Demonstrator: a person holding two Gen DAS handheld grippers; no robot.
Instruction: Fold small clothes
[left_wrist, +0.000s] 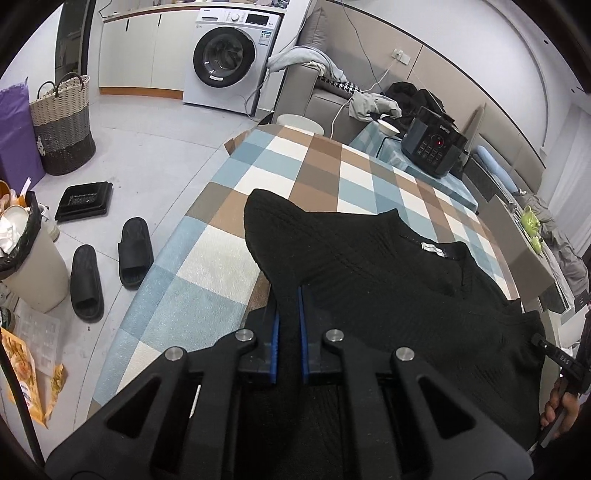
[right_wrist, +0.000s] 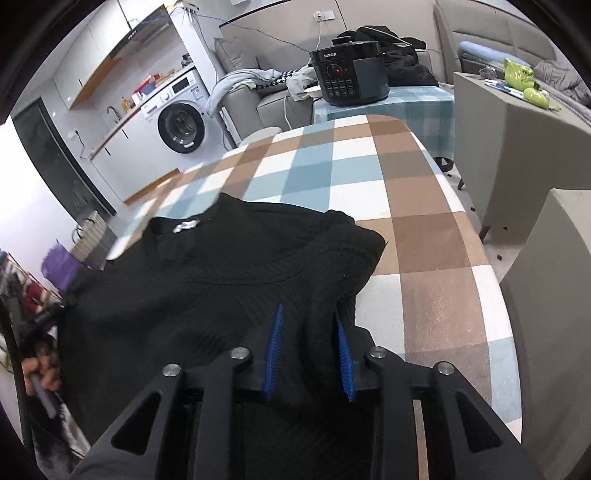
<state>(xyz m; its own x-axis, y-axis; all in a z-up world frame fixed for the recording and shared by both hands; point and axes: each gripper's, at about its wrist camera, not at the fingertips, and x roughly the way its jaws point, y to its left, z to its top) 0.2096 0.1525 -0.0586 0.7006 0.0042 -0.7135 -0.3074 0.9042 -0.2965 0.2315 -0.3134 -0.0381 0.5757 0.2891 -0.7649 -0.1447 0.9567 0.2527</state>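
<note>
A black ribbed knit sweater (left_wrist: 369, 266) lies on the checked table (left_wrist: 207, 266), collar and white label (left_wrist: 432, 250) facing up. My left gripper (left_wrist: 288, 291) is shut on a fold of the sweater's near left side, and the cloth rises tight between the blue pads (left_wrist: 275, 332). In the right wrist view the sweater (right_wrist: 221, 273) is bunched at its right shoulder. My right gripper (right_wrist: 308, 314) stands a little open there. A thick fold sits between its blue pads (right_wrist: 275, 332), whose inner faces show.
A black pressure cooker (right_wrist: 347, 74) stands on a side table beyond the far end. Grey chairs (right_wrist: 546, 280) stand to the right. On the floor to the left are slippers (left_wrist: 110, 266), a bin (left_wrist: 29, 258) and a woven basket (left_wrist: 62, 125). A hand (left_wrist: 557, 406) shows at the right edge.
</note>
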